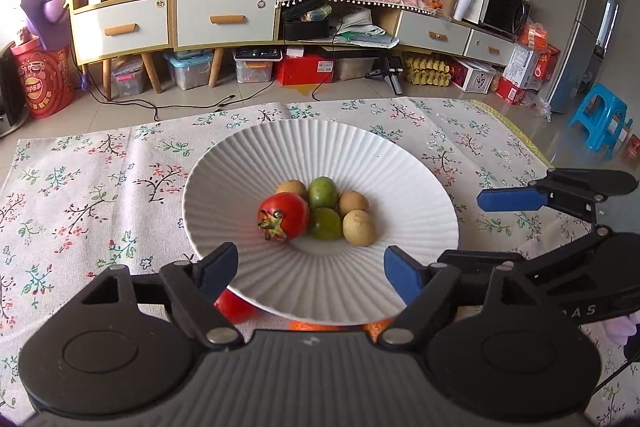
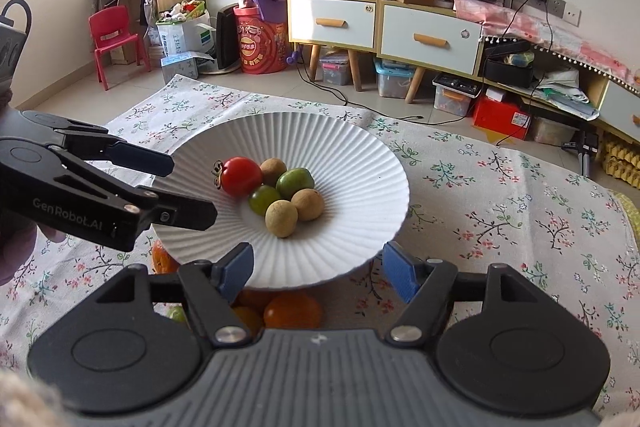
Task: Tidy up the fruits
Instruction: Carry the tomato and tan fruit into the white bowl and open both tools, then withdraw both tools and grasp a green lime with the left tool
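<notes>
Black claws agape beside plate

The white ribbed plate takes up the middle of the desk, and its wide sloping rim is bare all round. The fruit sits clustered in its centre: a red tomato on the left, two green fruits and three tan ones packed touching, so there is no gap between them, only room to come down from above or along the bare rim. Both grippers stand spread wide at the near rim, the right gripper just beside the left gripper, crowding that side. More fruit lies tucked under the near edge. The cloth to the far, left and right lies open.
</notes>
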